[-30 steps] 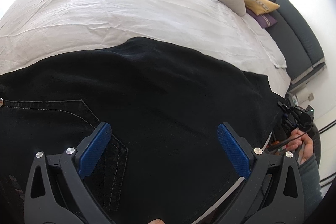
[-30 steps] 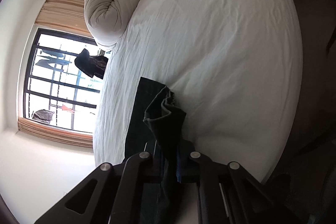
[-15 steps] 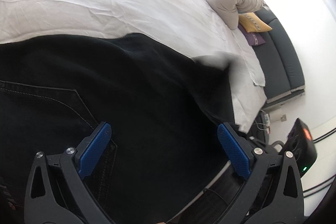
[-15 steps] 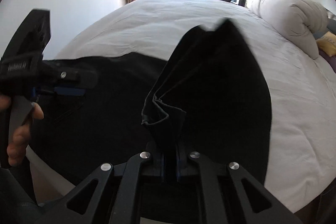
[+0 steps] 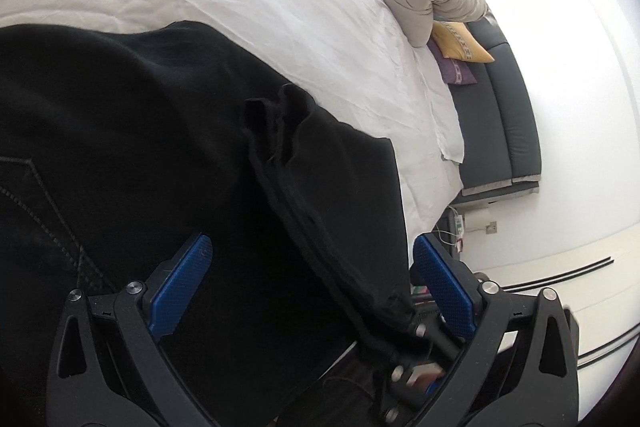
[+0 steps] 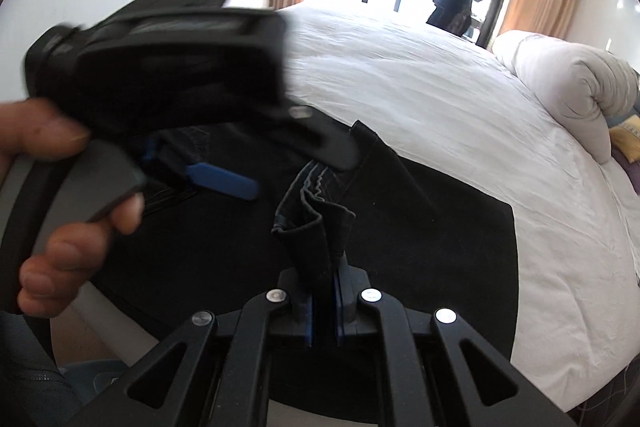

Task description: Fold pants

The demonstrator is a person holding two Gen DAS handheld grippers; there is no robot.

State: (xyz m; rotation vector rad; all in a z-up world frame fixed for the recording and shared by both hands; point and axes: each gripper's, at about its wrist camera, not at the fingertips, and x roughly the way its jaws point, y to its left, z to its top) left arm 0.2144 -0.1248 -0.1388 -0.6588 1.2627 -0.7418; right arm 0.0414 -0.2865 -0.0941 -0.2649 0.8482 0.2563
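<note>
One rolled duvet (image 6: 568, 87) beyond pants (image 6: 440, 247)

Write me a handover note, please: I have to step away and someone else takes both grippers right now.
Right gripper: shut on a bunched hem of the black pants, held up above the rest of the pants.
Left gripper: open, over the pants, gripping nothing.
The pants lie spread on the white bed, the lifted leg draped back across them.
Done: leg end picked up and brought over.
Left: lay the fold down, release, smooth, fold again.
</note>
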